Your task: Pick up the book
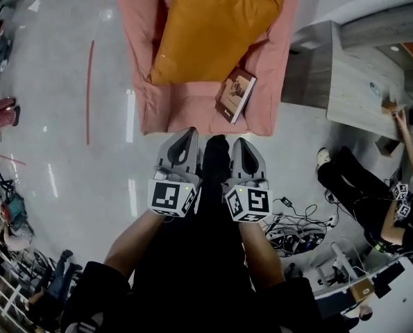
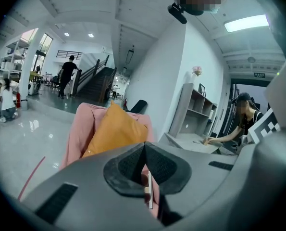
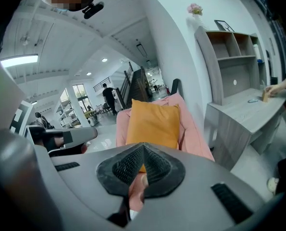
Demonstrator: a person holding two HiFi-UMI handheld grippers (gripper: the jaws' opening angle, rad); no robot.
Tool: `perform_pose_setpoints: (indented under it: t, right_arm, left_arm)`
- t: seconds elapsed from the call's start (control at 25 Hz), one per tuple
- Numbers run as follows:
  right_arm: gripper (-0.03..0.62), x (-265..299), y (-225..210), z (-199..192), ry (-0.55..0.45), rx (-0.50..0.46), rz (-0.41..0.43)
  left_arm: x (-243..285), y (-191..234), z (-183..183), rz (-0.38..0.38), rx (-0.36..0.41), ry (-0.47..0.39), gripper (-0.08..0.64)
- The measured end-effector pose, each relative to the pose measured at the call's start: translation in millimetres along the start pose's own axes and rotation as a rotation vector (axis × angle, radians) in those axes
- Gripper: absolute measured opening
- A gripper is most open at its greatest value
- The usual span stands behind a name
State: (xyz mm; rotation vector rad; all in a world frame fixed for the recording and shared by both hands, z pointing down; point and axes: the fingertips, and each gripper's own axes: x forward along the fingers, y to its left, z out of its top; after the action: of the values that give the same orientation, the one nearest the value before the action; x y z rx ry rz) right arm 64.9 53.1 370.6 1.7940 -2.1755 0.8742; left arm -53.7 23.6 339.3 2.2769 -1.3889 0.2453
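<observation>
Approach to the book, before any contact. The thin brown-covered paperback book (image 1: 235,94) lies flat on the seat of the pink fabric armchair (image 1: 166,109). It sits at the seat's right side, with its far end just beside the lower corner of the large orange cushion (image 1: 209,30) that leans against the backrest. The left tool (image 1: 186,133) and the right tool (image 1: 240,143) hang side by side over the glossy pale floor (image 1: 67,158) in front of the chair, short of the seat and well apart from the book. In each gripper view the jaws meet at the tip with nothing between them, so both tools are closed and empty. The right tool is the nearer to the book and seems the natural one to take it. Its jaws should be spread before it arrives. The lower jaw can then press into the soft seat and slide under the book's near edge. A bite close to the spine should keep the pages from fanning, and a low, shallow entry should avoid nudging the cushion.
</observation>
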Motion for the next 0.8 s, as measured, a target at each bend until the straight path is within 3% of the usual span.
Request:
perform_pose_setpoints:
  t: [0.56, 0.8]
  right_arm:
    - [-0.005, 59.4, -46.9, -50.1, 0.085, 0.036, -0.033]
    - [-0.005, 95.3, -67.3, -84.5, 0.113, 0.049, -0.041]
  left_arm:
    - [65.8, 15.9, -57.7, 0.0, -0.018, 0.062, 0.003]
    - [94.9, 22.4, -87.8, 0.005, 0.029, 0.057, 0.002]
